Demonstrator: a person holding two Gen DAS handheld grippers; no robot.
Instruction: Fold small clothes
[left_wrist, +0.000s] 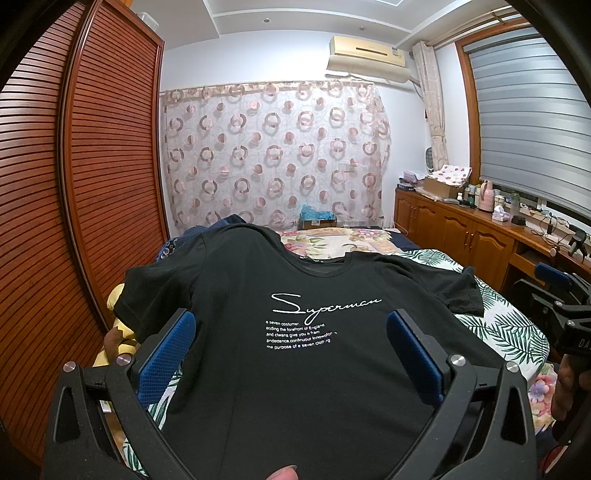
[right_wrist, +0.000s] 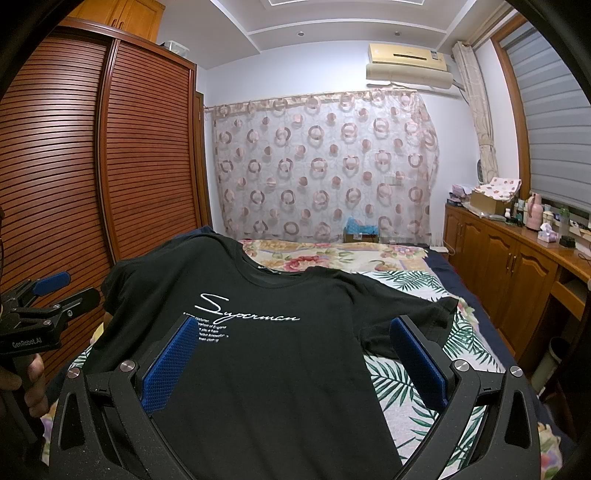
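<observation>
A black T-shirt with white "Superman" print lies spread face up on the bed, collar away from me; it also shows in the right wrist view. My left gripper is open, its blue pads wide apart above the shirt's lower middle, holding nothing. My right gripper is open and empty above the shirt's right half, its right finger over the bedsheet. Each gripper shows at the edge of the other's view: the right gripper and the left gripper.
The bed has a leaf-print sheet and a floral quilt farther back. A slatted wooden wardrobe stands to the left. A wooden cabinet with bottles and boxes runs along the right. A patterned curtain hangs behind.
</observation>
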